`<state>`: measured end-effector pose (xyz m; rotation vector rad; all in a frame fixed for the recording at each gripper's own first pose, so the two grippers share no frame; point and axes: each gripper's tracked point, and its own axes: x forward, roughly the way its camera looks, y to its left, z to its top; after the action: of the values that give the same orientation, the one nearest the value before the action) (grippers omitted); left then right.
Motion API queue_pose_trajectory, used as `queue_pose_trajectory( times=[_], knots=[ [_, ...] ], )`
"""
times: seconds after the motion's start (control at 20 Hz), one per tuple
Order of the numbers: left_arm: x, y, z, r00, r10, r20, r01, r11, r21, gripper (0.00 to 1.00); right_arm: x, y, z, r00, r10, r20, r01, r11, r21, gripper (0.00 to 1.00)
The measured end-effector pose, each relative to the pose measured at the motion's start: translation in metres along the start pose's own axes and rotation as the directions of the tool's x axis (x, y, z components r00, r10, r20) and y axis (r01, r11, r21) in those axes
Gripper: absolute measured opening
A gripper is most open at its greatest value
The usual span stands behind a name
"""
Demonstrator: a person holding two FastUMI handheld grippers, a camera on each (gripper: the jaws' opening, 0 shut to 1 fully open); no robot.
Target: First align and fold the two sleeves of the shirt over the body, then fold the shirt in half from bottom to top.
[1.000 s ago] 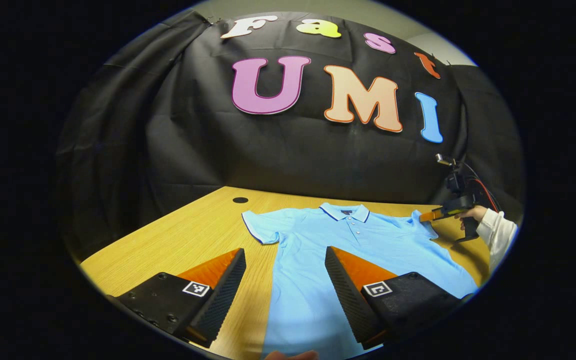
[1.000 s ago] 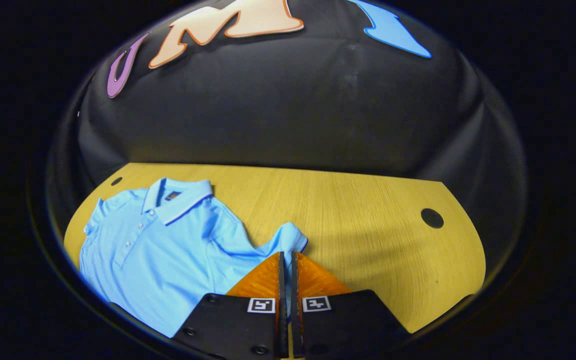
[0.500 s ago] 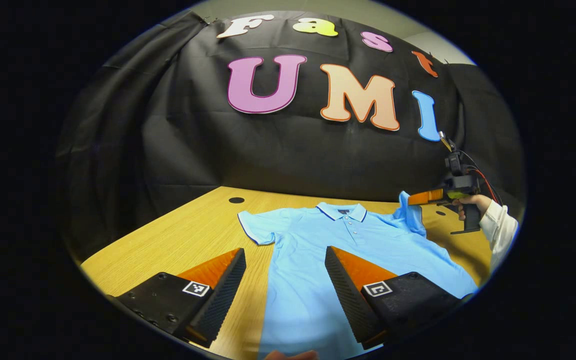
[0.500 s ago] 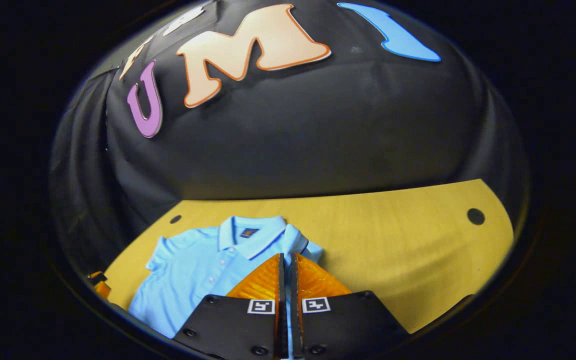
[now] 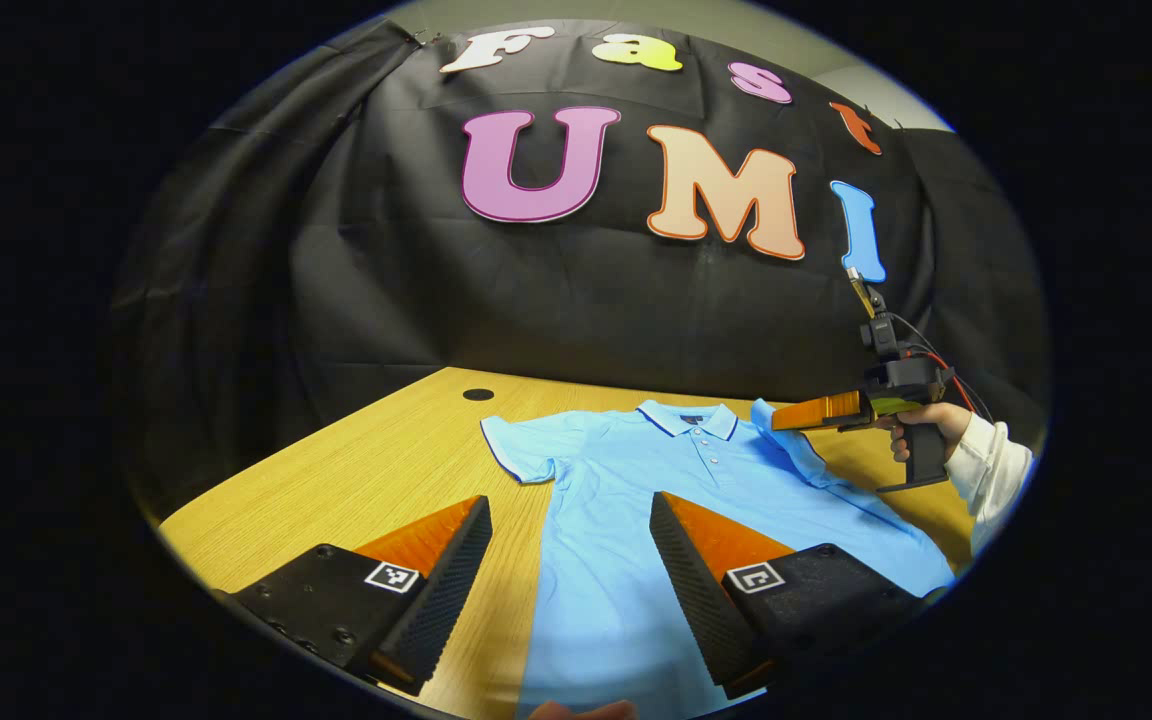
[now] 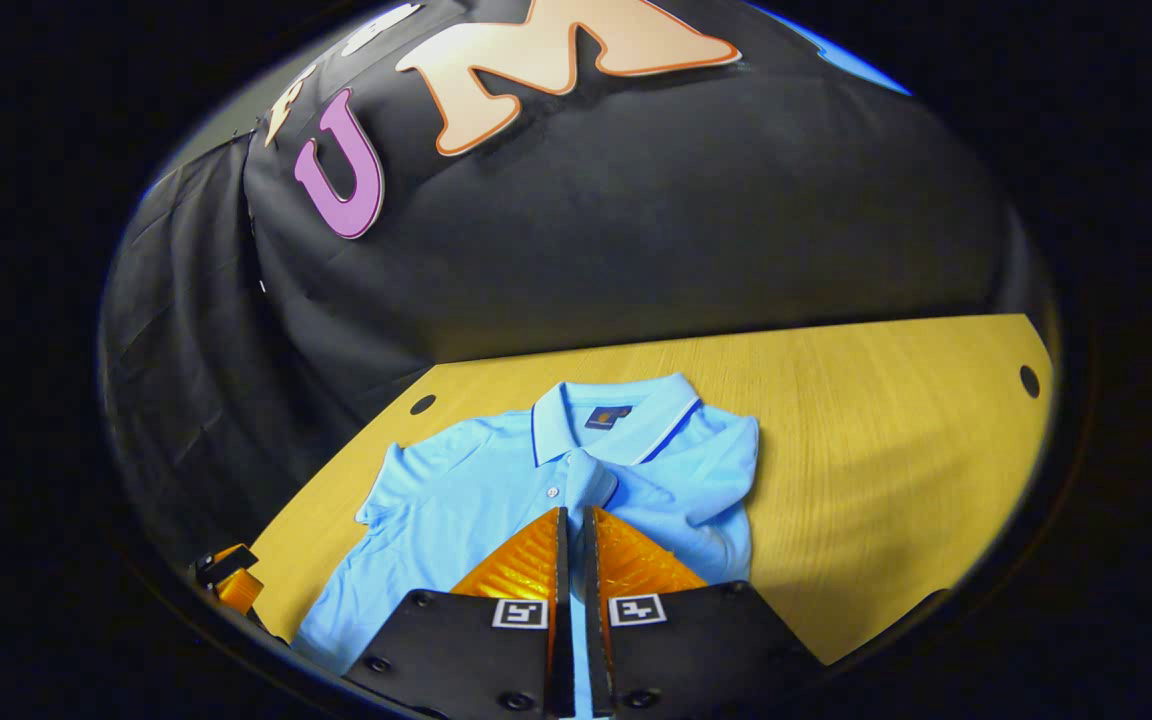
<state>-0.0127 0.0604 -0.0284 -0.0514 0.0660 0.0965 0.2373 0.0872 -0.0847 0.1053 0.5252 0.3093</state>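
A light blue polo shirt (image 5: 636,500) lies face up on the wooden table (image 5: 366,470), collar at the far end. My left gripper (image 5: 569,503) hovers open over the shirt's lower body, one finger above the table and the other above the cloth, holding nothing. The shirt's left sleeve (image 5: 521,450) lies spread flat. In the right gripper view my right gripper (image 6: 573,515) is shut on the other sleeve (image 6: 588,487), held up over the chest just below the collar (image 6: 616,420). The left gripper view shows that right gripper (image 5: 778,422) at the far right, with a hand (image 5: 921,425) on its handle.
Black cloth walls the table at the back and left. Round cable holes sit near the far corners (image 5: 478,394) (image 6: 1028,381). Bare wood stretches right of the shirt (image 6: 886,450). The left gripper (image 6: 231,585) peeks in at the lower left of the right gripper view.
My right gripper has lifted the sleeve off the table and carried it inward over the shirt's chest, toward the collar. The left gripper has stayed in place, open.
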Motion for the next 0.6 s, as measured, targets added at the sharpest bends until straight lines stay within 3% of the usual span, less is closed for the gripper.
queue_pose_trajectory(
  times=[0.05, 0.1, 0.15, 0.25, 0.4, 0.6],
  knots=[
    [0.0, 0.001, 0.0, 1.0, 0.004, -0.001, -0.004, 1.0, 0.0, 0.95, 0.0, 0.003, -0.005, 1.0, 0.008, -0.014, -0.008, 1.0, 0.013, 0.08],
    [-0.001, 0.003, -0.001, 1.0, 0.009, -0.004, -0.009, 1.0, 0.0, 0.95, -0.004, 0.006, -0.004, 1.0, 0.013, -0.021, -0.013, 1.0, 0.017, 0.29],
    [-0.002, 0.006, -0.001, 1.0, 0.015, -0.003, -0.015, 1.0, 0.0, 0.95, -0.002, 0.01, -0.006, 0.999, 0.029, -0.021, -0.029, 1.0, 0.012, 0.31],
    [-0.003, 0.009, -0.001, 1.0, 0.026, -0.004, -0.026, 1.0, 0.004, 0.95, -0.007, 0.017, -0.005, 0.999, 0.038, -0.008, -0.038, 0.999, -0.023, 0.48],
    [-0.001, 0.012, 0.0, 0.999, 0.031, -0.012, -0.03, 0.999, 0.022, 0.95, -0.024, 0.021, 0.002, 0.999, 0.033, 0.042, -0.031, 0.998, -0.06, 0.99],
    [0.008, 0.007, 0.006, 0.999, 0.0, -0.041, 0.002, 1.0, 0.026, 0.95, -0.063, 0.011, 0.015, 0.992, -0.011, 0.126, 0.022, 0.996, -0.084, 0.97]
  ],
)
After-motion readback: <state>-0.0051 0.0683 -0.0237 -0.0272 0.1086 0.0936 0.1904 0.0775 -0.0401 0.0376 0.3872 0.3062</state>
